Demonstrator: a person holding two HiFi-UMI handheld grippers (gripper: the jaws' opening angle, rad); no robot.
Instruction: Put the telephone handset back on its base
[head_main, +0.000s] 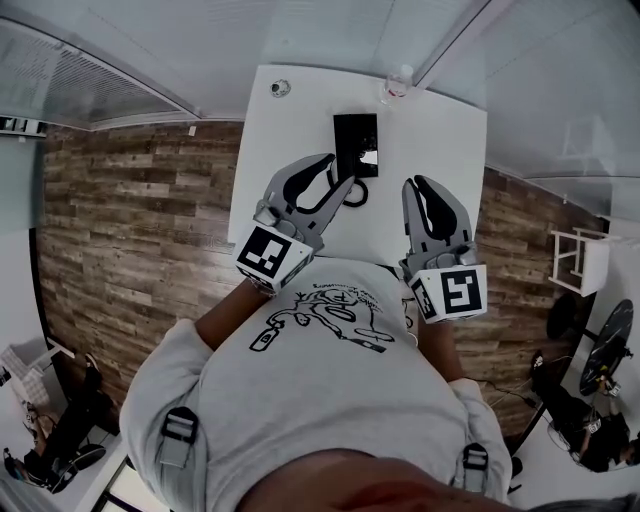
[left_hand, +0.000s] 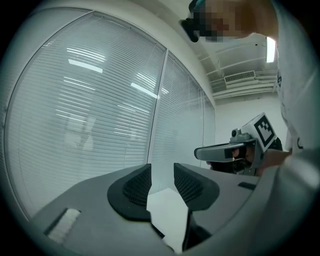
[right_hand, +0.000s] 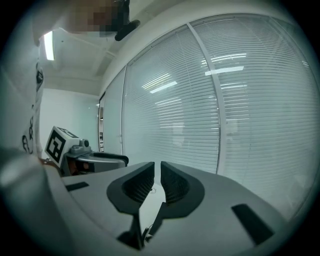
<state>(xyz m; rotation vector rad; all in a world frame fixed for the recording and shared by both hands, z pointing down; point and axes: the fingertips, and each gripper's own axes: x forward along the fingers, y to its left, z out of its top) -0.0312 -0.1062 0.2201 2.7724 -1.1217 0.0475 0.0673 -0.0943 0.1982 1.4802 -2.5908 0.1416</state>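
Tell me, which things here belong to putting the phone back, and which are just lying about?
Part of the job:
- black telephone on the white table
- left gripper, open and empty
- right gripper, shut and empty

Just lying about:
- clear bottle at the table's far edge
- small round object at the far corner

a white table (head_main: 290, 130) stands on a floor (head_main: 130, 230) of brown wooden planks, its far end meeting glazed walls hung with closed white blinds (left_hand: 90, 100). a small white stand (head_main: 578, 258) sits off to the right. overhead, a strip light (left_hand: 270, 49) glows near an air vent (left_hand: 240, 77).
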